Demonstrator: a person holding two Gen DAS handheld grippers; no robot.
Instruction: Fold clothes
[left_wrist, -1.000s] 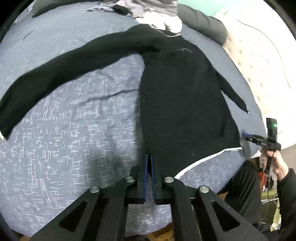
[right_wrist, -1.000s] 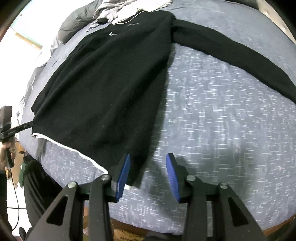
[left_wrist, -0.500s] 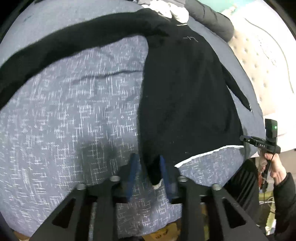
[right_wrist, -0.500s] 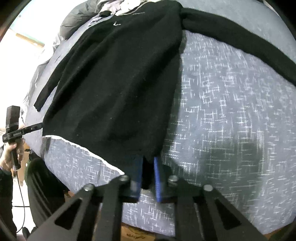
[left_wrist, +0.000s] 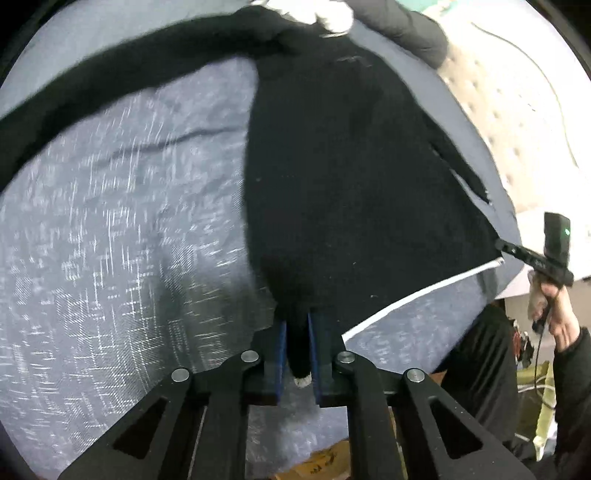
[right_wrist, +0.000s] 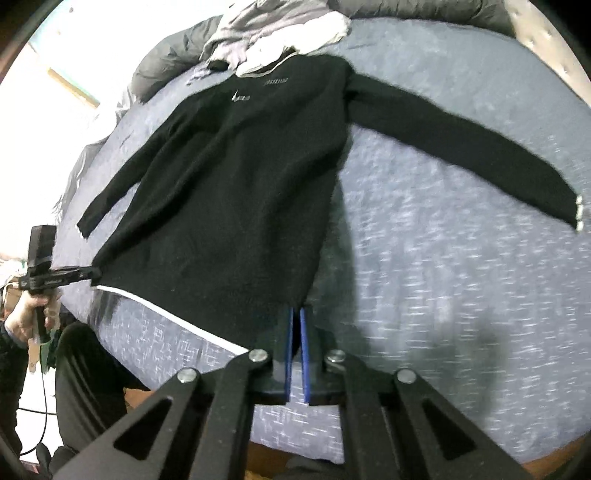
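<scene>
A black long-sleeved sweater (left_wrist: 351, 166) with a white hem stripe lies flat on the blue-grey bed (left_wrist: 110, 240), collar at the far end. My left gripper (left_wrist: 298, 325) is shut on one hem corner of the sweater. My right gripper (right_wrist: 296, 325) is shut on the other hem corner of the sweater (right_wrist: 240, 192). In the right wrist view one sleeve (right_wrist: 461, 147) stretches out to the right and the other lies along the body on the left. Each view shows the other gripper at the far hem corner: the right one (left_wrist: 502, 247), the left one (right_wrist: 94, 273).
A pile of grey and white clothes (right_wrist: 280, 33) and a dark puffy jacket (left_wrist: 402, 26) lie at the far end of the bed. A cream quilted surface (left_wrist: 517, 110) lies beyond the bed's edge. The person's legs (right_wrist: 88, 373) stand at the near edge.
Both grippers have closed on the sweater's hem corners: the right one about half a second ago, the left one since then. The hem edge is now lifted slightly off the bed.
</scene>
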